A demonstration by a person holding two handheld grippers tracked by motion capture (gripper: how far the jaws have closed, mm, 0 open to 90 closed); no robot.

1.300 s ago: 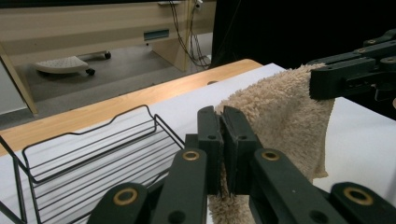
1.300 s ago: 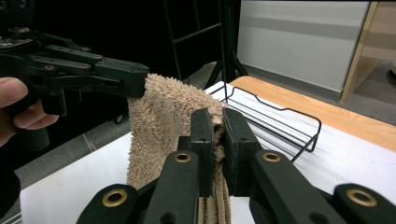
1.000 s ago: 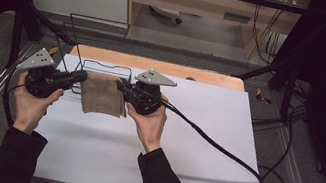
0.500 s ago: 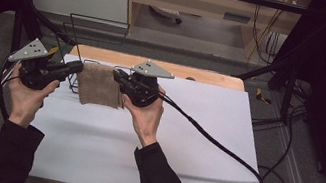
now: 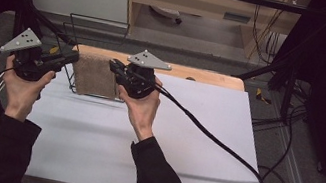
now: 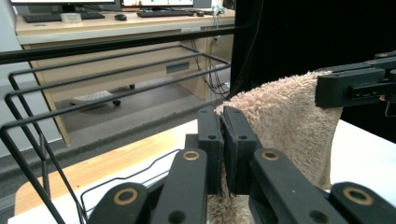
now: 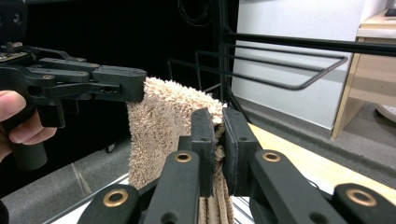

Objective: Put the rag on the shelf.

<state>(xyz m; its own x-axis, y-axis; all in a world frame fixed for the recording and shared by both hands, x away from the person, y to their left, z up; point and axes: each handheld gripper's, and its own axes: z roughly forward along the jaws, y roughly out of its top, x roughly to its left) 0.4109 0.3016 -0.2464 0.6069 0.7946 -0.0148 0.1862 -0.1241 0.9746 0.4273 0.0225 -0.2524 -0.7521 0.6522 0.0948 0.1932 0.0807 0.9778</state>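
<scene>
A tan terry towel (image 5: 95,75) hangs in the air, stretched between both grippers above the far left of the white table. My left gripper (image 5: 74,57) is shut on its left top corner, and my right gripper (image 5: 112,66) is shut on its right top corner. In the left gripper view the black jaws pinch the towel (image 6: 285,121) edge, with the right gripper (image 6: 322,91) across from it. In the right gripper view the jaws clamp the towel (image 7: 163,116) and the left gripper (image 7: 137,86) holds the far corner. A black wire rack (image 5: 98,29) stands just behind the towel.
The white table (image 5: 151,145) stretches toward the near and right side. A wooden board (image 5: 204,76) lies along its far edge. The right gripper's thick cable (image 5: 213,138) trails across the table to the right. A desk and cabinets stand beyond.
Both grippers have carried the towel away from me and slightly left, from over the table toward the wire rack. Both stay shut on the towel.
</scene>
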